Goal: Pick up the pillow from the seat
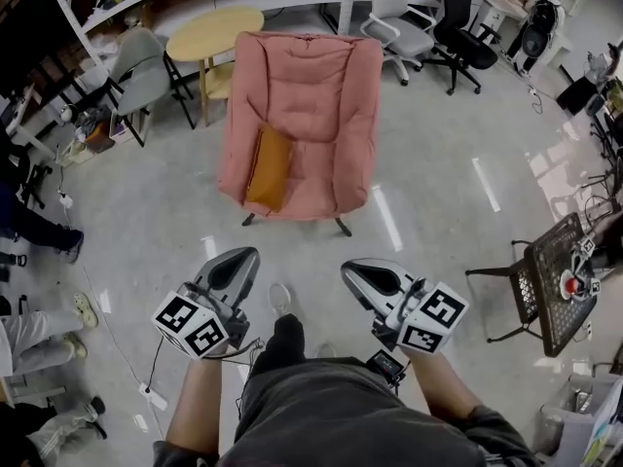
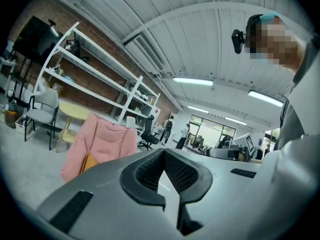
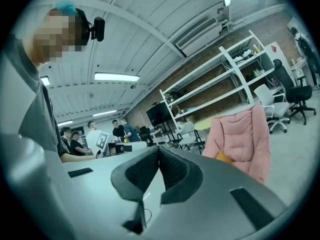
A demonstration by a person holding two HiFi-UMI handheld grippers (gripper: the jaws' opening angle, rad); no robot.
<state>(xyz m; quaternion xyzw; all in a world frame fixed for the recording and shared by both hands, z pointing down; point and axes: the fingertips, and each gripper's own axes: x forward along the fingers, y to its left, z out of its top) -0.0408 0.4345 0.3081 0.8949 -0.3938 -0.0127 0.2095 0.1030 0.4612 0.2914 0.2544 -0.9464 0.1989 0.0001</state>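
An orange pillow lies on the left side of a pink padded chair that stands on the floor ahead of me. My left gripper and right gripper are held low in front of my body, well short of the chair. Both are shut with nothing between the fingertips. In the left gripper view the left gripper points up past the chair, and the pillow peeks out at its base. The right gripper view shows the right gripper, with chair and pillow to its right.
A round yellow table and a grey chair stand behind the pink chair on the left, with office chairs behind on the right. A black mesh stand is at my right. People's legs and a cable lie at my left.
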